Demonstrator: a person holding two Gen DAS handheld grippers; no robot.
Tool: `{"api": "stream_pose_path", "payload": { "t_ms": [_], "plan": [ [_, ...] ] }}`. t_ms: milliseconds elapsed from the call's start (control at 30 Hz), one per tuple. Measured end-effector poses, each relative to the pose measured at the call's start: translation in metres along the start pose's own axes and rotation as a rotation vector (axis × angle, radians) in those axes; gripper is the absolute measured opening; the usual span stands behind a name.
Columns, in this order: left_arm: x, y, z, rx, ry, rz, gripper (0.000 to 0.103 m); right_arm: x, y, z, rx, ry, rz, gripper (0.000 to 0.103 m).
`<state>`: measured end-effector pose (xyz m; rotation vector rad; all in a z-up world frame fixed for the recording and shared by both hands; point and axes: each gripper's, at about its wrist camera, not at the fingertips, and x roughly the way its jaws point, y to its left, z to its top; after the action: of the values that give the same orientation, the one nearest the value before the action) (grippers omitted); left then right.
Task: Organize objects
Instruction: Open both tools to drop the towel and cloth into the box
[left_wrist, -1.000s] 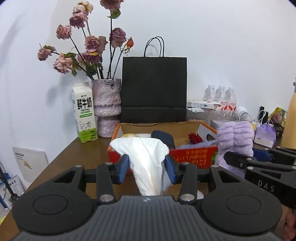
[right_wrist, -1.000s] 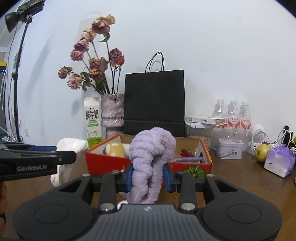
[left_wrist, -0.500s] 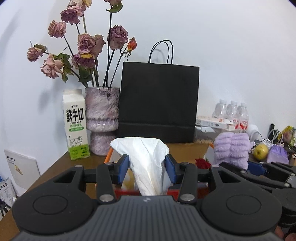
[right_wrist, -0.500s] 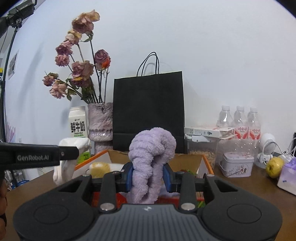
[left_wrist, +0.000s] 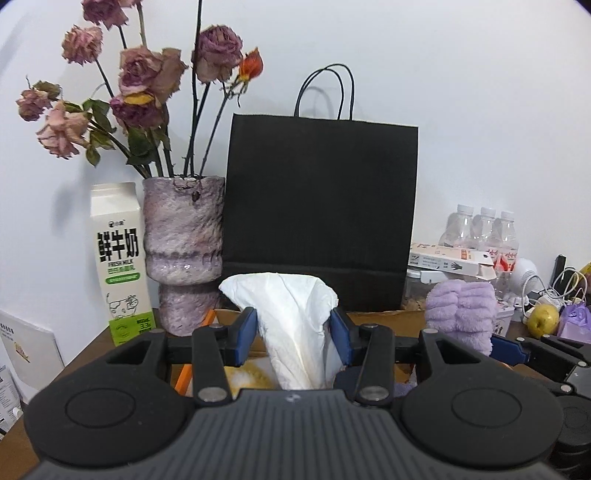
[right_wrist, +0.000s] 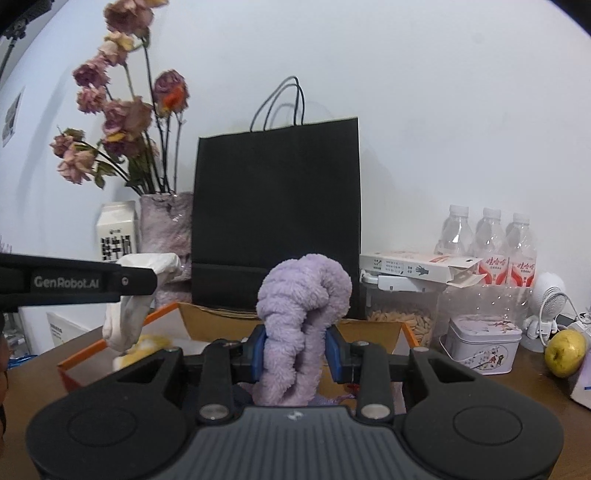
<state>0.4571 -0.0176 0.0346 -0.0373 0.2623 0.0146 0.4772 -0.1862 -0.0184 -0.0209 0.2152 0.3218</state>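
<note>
While the left wrist view looks along the left gripper (left_wrist: 293, 334), its blue fingers (left_wrist: 245, 334) are clenched on a crumpled white cloth (left_wrist: 291, 314), which stands up between them above the near end of an orange-rimmed cardboard box (left_wrist: 195, 354). A yellow item (left_wrist: 243, 376) lies in the box beneath the cloth. Behind the box stand a milk carton (left_wrist: 120, 258), a purple vase (left_wrist: 183, 251) with dried roses and a black paper bag (left_wrist: 319, 214). At the right edge, the right gripper (left_wrist: 517, 350) holds a purple fluffy towel (left_wrist: 460, 314).

As seen from the right wrist view, the right gripper (right_wrist: 295, 354) has its fingers (right_wrist: 256, 352) clenched on the purple fluffy towel (right_wrist: 303, 325), which curls upward over the box (right_wrist: 410, 334). To the left, the left gripper (right_wrist: 122, 284) carries the white cloth (right_wrist: 127, 317) above the box's left rim. On the desk (right_wrist: 517, 391) to the right stand a tin (right_wrist: 484, 343), water bottles (right_wrist: 487, 236) and a yellow-green fruit (right_wrist: 565, 352).
</note>
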Motion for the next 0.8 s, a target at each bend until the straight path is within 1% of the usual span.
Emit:
{"api": "stream_pose_path", "payload": {
  "t_ms": [100, 167, 200, 233, 267, 300, 333, 367, 433, 633, 800],
  "plan": [
    [0.015, 0.000, 0.001, 0.001, 0.014, 0.000, 0.047, 0.013, -0.003, 0.001, 0.001, 0.012, -0.006, 0.034],
    [0.023, 0.001, 0.000, 0.002, 0.023, 0.004, 0.052, 0.019, -0.004, 0.002, -0.001, 0.021, -0.012, 0.042],
    [0.026, 0.001, 0.000, 0.001, 0.026, 0.006, 0.060, 0.021, -0.004, 0.002, -0.003, 0.027, -0.016, 0.044],
    [0.028, 0.003, -0.001, -0.001, 0.025, 0.010, 0.070, 0.022, -0.004, 0.001, -0.004, 0.031, -0.021, 0.050],
    [0.028, 0.004, -0.001, -0.002, 0.018, 0.014, 0.076, 0.023, -0.004, 0.001, -0.007, 0.037, -0.025, 0.062],
    [0.028, 0.005, -0.002, -0.002, 0.006, 0.019, 0.088, 0.023, -0.004, 0.000, -0.009, 0.043, -0.028, 0.071],
    [0.027, 0.005, -0.002, -0.001, -0.008, 0.028, 0.103, 0.023, -0.004, 0.000, -0.011, 0.046, -0.033, 0.093],
    [0.025, 0.005, -0.002, -0.001, -0.021, 0.037, 0.103, 0.022, -0.004, 0.000, -0.012, 0.042, -0.039, 0.103],
    [0.023, 0.006, -0.002, -0.002, -0.031, 0.046, 0.103, 0.018, -0.003, -0.001, -0.016, 0.021, -0.055, 0.103],
    [0.028, 0.007, -0.004, -0.007, -0.006, 0.062, 0.103, 0.017, -0.004, 0.000, -0.007, 0.029, -0.051, 0.103],
    [0.027, 0.008, -0.005, -0.010, -0.002, 0.064, 0.103, 0.017, -0.004, 0.000, -0.007, 0.032, -0.051, 0.103]
  ]
}}
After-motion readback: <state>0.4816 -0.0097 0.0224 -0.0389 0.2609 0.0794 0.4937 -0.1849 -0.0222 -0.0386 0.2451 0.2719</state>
